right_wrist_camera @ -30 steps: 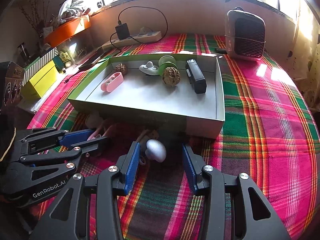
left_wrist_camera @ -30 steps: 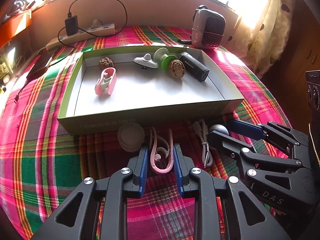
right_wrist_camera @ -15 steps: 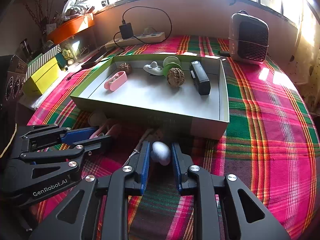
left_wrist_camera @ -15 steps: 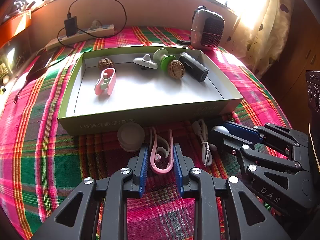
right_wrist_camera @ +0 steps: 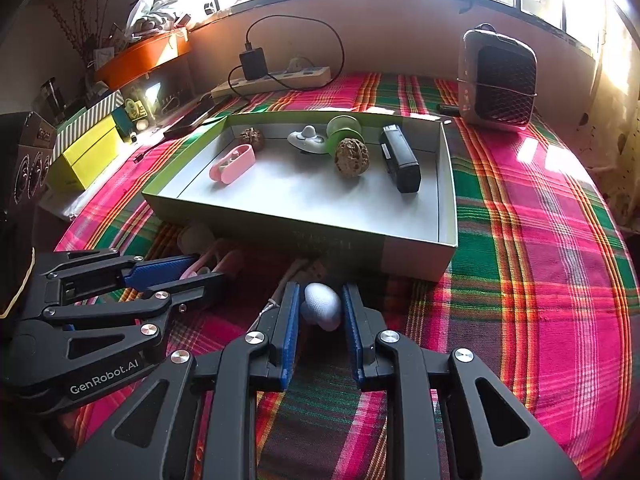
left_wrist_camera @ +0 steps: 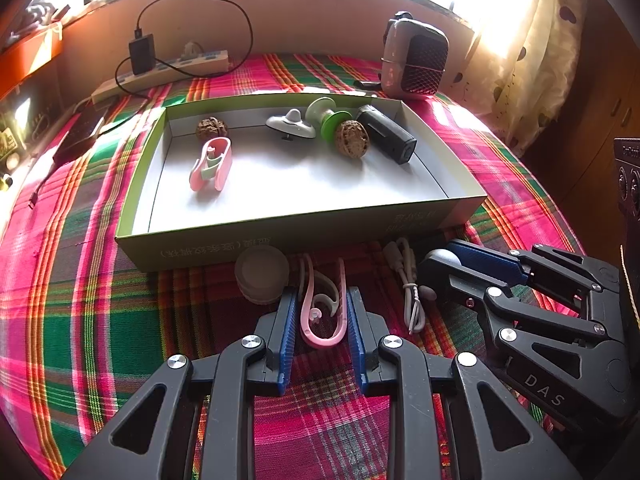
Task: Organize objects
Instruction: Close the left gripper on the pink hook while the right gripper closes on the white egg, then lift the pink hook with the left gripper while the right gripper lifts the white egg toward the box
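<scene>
Gripping one loose item apiece, both tools sit low on the plaid cloth (left_wrist_camera: 80,320) at the bottom of each view, evidently so two pieces can go into the box together. The left gripper (left_wrist_camera: 322,320) is clamped on a pink ear hook (left_wrist_camera: 320,312) at lower centre; the right gripper (right_wrist_camera: 319,312) is closed on a small white egg-shaped piece (right_wrist_camera: 322,306). The open box (left_wrist_camera: 280,236) lies just beyond, mid-frame, already holding a pink case (left_wrist_camera: 212,164), two walnuts (left_wrist_camera: 351,139), a green spool (left_wrist_camera: 326,118) and a black device (left_wrist_camera: 386,134). Its near wall stands directly in the way, so in my judgement both loads must be lifted over it. A round white cap (left_wrist_camera: 262,274) and a coiled white cable (left_wrist_camera: 410,288) remain outside, just beside the jaws.
</scene>
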